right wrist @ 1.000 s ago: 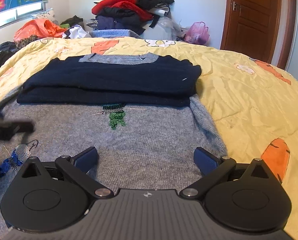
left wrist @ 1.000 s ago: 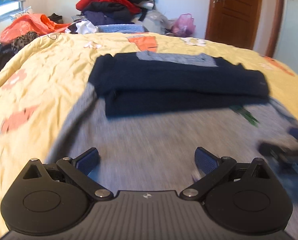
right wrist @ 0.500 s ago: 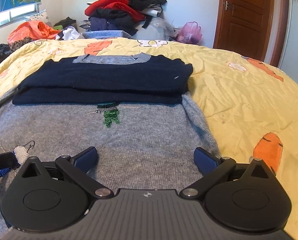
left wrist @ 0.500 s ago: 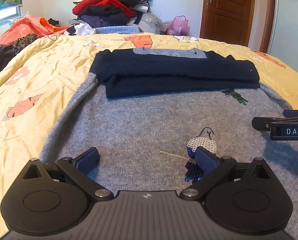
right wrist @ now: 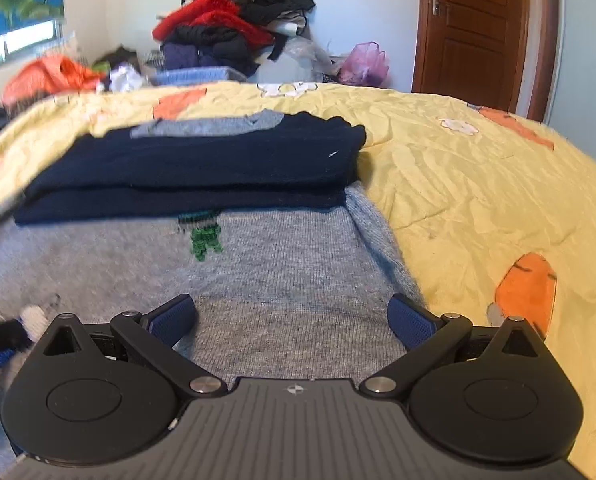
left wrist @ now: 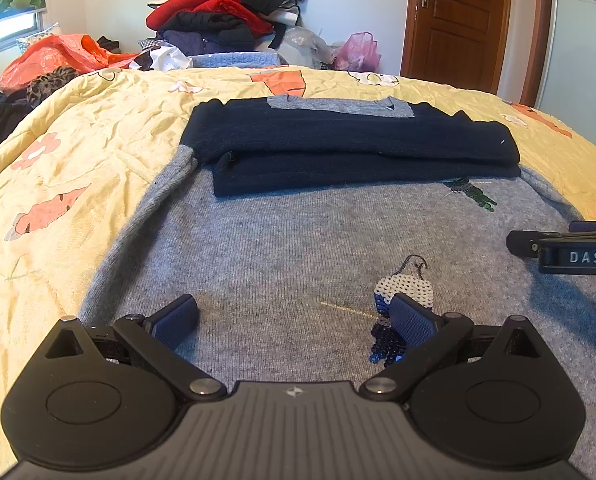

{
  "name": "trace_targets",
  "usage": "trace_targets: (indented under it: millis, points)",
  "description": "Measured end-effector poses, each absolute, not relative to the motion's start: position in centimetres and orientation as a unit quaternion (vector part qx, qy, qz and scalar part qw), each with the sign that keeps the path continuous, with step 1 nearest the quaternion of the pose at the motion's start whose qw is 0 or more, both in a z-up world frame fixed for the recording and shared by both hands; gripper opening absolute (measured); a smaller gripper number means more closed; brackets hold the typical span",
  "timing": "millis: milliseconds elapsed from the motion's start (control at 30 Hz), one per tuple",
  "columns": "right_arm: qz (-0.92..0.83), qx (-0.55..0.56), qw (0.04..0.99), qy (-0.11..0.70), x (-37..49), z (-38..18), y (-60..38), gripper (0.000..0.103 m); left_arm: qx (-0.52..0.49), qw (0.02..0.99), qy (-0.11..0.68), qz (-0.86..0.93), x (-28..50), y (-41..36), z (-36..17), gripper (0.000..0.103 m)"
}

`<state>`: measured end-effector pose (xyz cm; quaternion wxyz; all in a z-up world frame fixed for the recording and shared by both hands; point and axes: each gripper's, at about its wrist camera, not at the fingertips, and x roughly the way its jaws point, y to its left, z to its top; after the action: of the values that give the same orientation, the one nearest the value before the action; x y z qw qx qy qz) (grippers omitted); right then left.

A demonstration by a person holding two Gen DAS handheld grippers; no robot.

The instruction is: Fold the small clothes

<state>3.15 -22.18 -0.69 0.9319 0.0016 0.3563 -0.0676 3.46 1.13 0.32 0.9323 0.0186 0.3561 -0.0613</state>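
A small grey knit sweater lies flat on the bed, its dark navy sleeves folded across the chest below the grey collar. Beaded patches decorate its front: a white and blue one and a green one. My left gripper hovers open low over the sweater's near left part, nothing between its fingers. The right gripper stands open over the sweater's near right part beside its right edge, and shows from the side in the left wrist view. The navy sleeves lie ahead.
A yellow quilt with orange prints covers the bed. A heap of clothes and an orange bag lie beyond the far edge. A pink bag sits near the brown door.
Both grippers have dropped lower and closer to the sweater's near part. The right wrist view has shifted a little and is blurred by motion. Both stay open.
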Motion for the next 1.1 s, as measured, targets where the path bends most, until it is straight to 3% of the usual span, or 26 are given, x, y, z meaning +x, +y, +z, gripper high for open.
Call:
trace_targets:
  millis: [867,1100]
  points:
    - [-0.027,-0.011,0.932,0.361,-2.1,-0.3,-19.8,0.103,0.02,0.932,0.357,-0.053,3.2,1.1,0.4,0.103]
    - [-0.029,-0.006,0.933,0.358,-2.3,-0.4,-20.0,0.103,0.024,0.929,0.367,-0.042,-1.2,1.3,0.6,0.103]
